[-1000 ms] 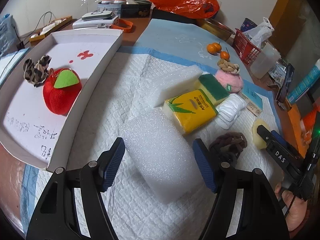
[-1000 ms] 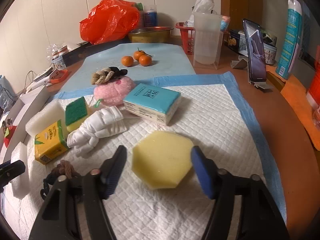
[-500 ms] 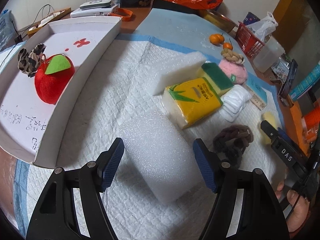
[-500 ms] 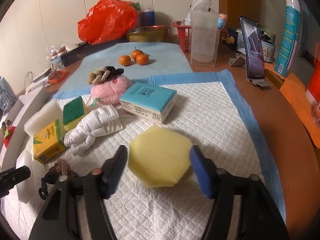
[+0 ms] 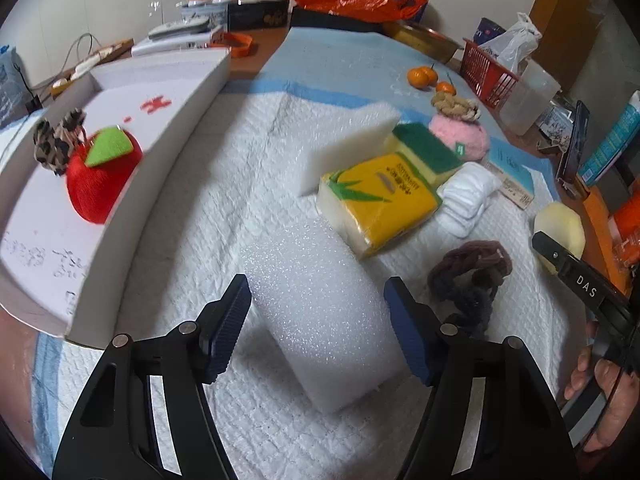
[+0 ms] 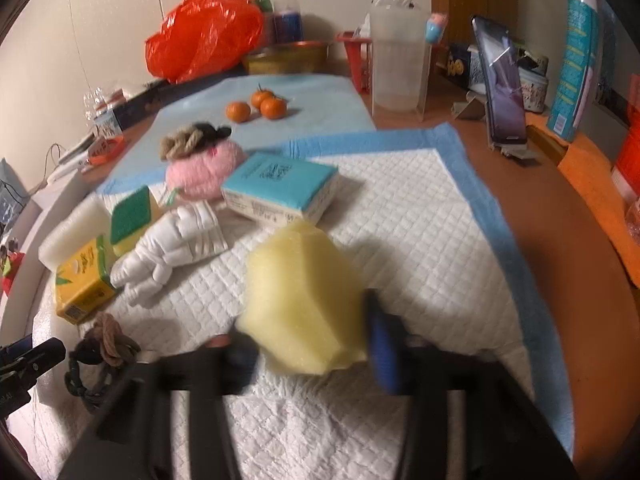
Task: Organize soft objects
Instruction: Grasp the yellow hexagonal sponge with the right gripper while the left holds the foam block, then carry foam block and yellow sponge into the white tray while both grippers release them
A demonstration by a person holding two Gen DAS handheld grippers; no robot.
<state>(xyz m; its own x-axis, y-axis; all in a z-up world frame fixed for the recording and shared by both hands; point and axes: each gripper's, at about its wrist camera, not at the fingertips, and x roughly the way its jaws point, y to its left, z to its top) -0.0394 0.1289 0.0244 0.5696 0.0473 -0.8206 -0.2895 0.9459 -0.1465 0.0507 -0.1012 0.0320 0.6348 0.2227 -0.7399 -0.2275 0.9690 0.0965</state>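
my right gripper (image 6: 308, 350) is clamped on the pale yellow octagonal sponge (image 6: 300, 300); my left gripper (image 5: 320, 328) straddles the white foam block (image 5: 320, 312), jaws apart.

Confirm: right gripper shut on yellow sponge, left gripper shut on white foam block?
Half right. The left wrist view shows the left gripper open, jaws apart, straddling the white foam block. The right gripper is shut on the yellow sponge.

Around the yellow tissue pack (image 5: 378, 204) with green leaves: a sparkly white foam block (image 5: 320, 312), a green-topped yellow sponge (image 5: 426, 150), a pink plush (image 5: 460, 136) — and, in the white tray (image 5: 160, 120), a red apple toy (image 5: 100, 176) with a leopard-print scrunchie (image 5: 56, 144).
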